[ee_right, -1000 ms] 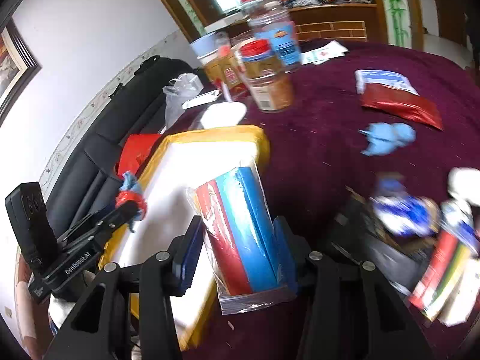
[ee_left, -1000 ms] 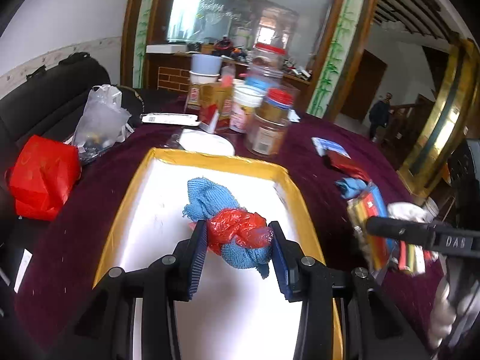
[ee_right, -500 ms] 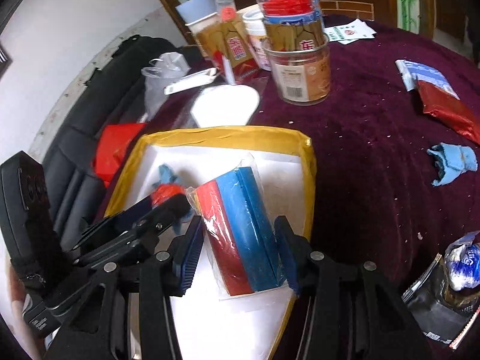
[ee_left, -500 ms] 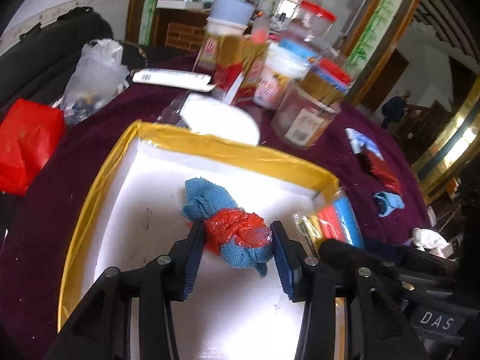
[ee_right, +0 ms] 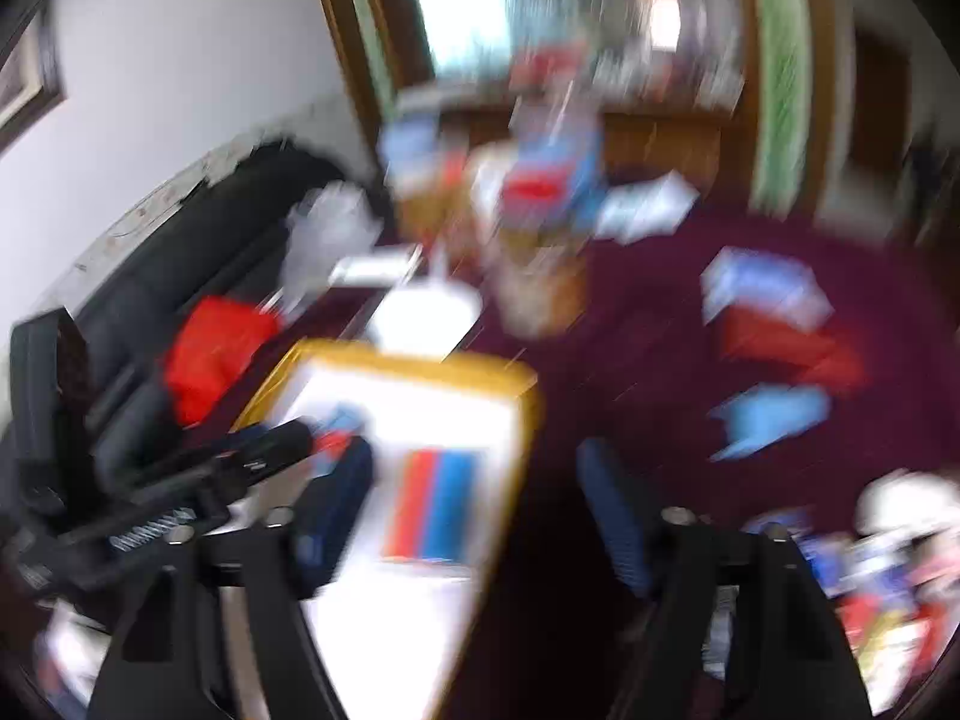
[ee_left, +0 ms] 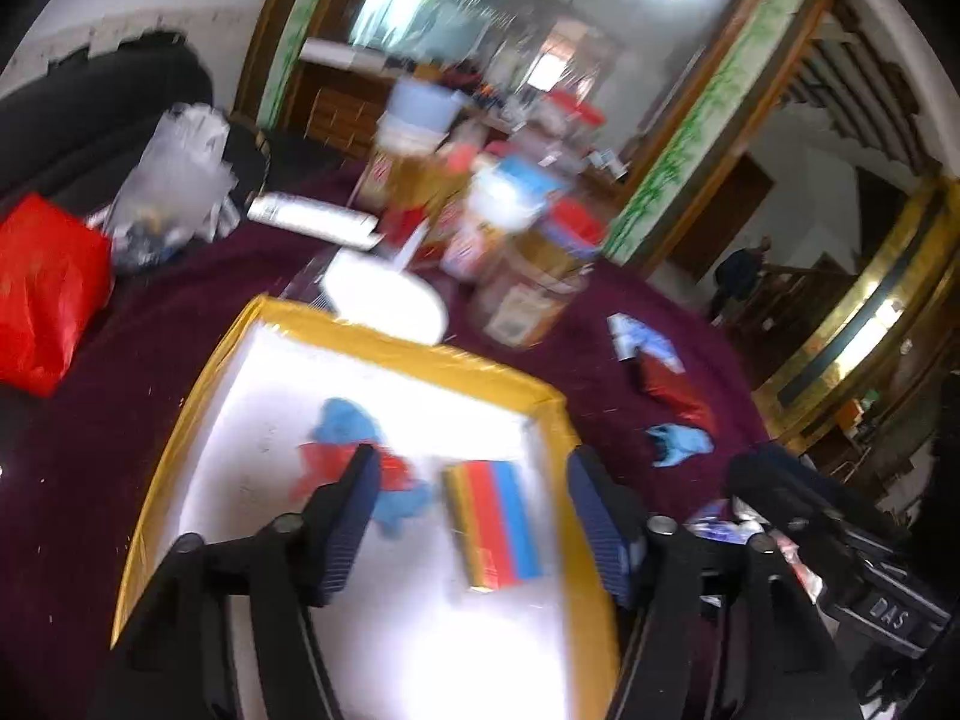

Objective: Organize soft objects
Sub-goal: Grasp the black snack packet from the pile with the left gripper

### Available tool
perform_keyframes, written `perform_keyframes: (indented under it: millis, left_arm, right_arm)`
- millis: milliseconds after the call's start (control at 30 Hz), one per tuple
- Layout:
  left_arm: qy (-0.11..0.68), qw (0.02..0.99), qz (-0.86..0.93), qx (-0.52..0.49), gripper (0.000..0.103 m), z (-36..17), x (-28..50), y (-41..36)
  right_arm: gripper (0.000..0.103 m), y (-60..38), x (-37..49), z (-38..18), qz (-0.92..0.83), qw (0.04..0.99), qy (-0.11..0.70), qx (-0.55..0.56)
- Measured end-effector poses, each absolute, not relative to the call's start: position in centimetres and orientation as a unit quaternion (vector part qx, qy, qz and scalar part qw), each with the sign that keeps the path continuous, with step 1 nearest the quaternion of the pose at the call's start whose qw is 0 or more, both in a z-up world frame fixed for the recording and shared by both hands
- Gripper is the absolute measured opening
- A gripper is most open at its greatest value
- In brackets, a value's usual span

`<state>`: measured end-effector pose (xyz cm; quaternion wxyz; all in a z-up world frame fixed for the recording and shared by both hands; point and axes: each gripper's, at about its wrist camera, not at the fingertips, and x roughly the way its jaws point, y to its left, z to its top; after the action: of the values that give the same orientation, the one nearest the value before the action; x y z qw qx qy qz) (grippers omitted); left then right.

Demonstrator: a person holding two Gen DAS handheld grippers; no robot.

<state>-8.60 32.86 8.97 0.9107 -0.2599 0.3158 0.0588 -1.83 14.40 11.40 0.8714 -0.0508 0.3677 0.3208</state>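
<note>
two soft things lie in the white box with the yellow rim (ee_left: 384, 354). one is a blue and red cloth bundle (ee_left: 354, 456) on the left side of the box floor. the other is a flat pack of red and blue sponges (ee_left: 498, 522) just to the right of it, close to the right wall. the left gripper (ee_left: 471, 516) hangs over the near part of the box and its jaws have just been opening; they stand apart now and press on nothing, with the bundle partly behind the left finger. the right gripper (ee_right: 480, 510) has also just been opening wide, and nothing is between its jaws; the pack (ee_right: 435, 504) lies flat on the box floor under it. this view is very blurry. a small blue cloth (ee_left: 678, 441) sits on the dark red tablecloth (ee_left: 120, 360), to the right of the box. jars (ee_left: 528, 276) stand at the far side.
</note>
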Motion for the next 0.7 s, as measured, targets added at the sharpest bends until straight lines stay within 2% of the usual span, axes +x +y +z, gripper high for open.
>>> perform_keyframes:
  millis: [33,100,167,200,400,700]
  left_arm:
    - [0.307,0.915,0.053,-0.256,0.076,9.6,-9.0,32.0]
    - [0.294,0.923,0.036,-0.246,0.082,10.6,-9.7,29.8]
    - [0.292,0.925,0.018,-0.241,0.088,11.0,-10.0,27.9]
    - [0.296,0.924,0.008,-0.242,0.092,10.9,-10.0,26.5]
    - [0.351,0.906,-0.040,-0.234,0.092,8.7,-8.3,20.2]
    - [0.426,0.875,-0.029,-0.227,0.092,4.4,-5.0,14.0]
  right_arm:
    - [0.102,13.5,-2.7,12.0,0.310,0.886,0.339,-0.061]
    - [0.103,9.8,-5.5,13.7,0.278,0.926,0.242,-0.077]
    - [0.103,6.8,-6.3,14.0,0.262,0.940,0.208,-0.073]
    - [0.103,5.1,-6.1,13.8,0.252,0.941,0.216,-0.070]
    - [0.103,-4.4,-1.7,10.3,0.167,0.948,0.271,-0.018]
    - [0.103,-13.9,1.0,5.2,0.094,0.952,0.285,0.055]
